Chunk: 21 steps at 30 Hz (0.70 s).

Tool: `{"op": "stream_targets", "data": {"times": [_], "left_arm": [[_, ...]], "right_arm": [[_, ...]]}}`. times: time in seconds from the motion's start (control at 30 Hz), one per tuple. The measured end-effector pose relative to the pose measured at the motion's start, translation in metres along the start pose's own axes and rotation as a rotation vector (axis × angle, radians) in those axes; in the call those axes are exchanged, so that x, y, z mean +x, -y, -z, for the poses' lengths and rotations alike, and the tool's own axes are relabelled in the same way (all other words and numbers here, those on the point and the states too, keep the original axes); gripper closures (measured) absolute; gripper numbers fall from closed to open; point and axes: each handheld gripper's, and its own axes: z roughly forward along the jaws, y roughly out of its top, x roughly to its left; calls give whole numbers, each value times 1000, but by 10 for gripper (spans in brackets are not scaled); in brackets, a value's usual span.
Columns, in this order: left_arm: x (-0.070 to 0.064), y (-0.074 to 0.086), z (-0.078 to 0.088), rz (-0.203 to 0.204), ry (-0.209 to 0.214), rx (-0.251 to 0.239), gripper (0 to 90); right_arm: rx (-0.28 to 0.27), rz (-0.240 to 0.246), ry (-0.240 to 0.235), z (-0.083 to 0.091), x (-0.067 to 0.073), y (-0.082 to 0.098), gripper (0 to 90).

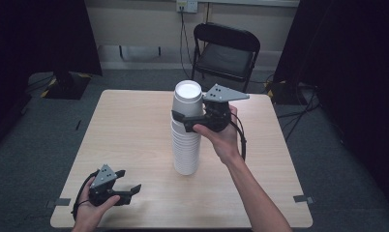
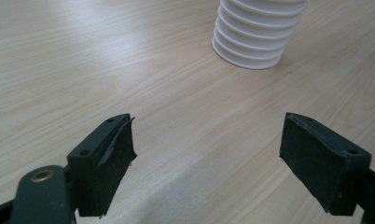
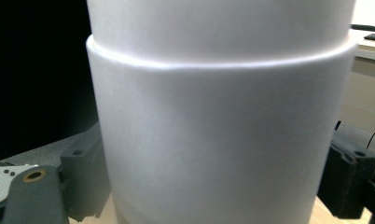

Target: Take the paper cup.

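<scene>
Dim room, dark corners behind the desk [image 1: 134, 130]. Soft overhead light glares pale on the wood left of the cup stack [image 2: 258, 32], which is blurred up close.

No legible text, no labels, no brand marks, no numbers, no signs on any surface

Light wood table [image 1: 134, 125], pretty bare, just a tall stack of white cups [image 1: 186, 145] standing upright mid-table.
</scene>
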Motion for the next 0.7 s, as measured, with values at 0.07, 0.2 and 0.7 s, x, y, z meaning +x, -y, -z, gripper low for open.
{"op": "stream_targets", "data": {"times": [0.07,0.2,0.7], "left_arm": [[0,0,0,1,-1,0,173],[0,0,0,6,-1,-2,173],[0,0,0,2,-3,0,173]], "right_arm": [[-8,-2,-3,0,0,-1,142],[-27,-2,-1,2,1,-4,143],[-67,0,-2,9,2,-18,147]]}}
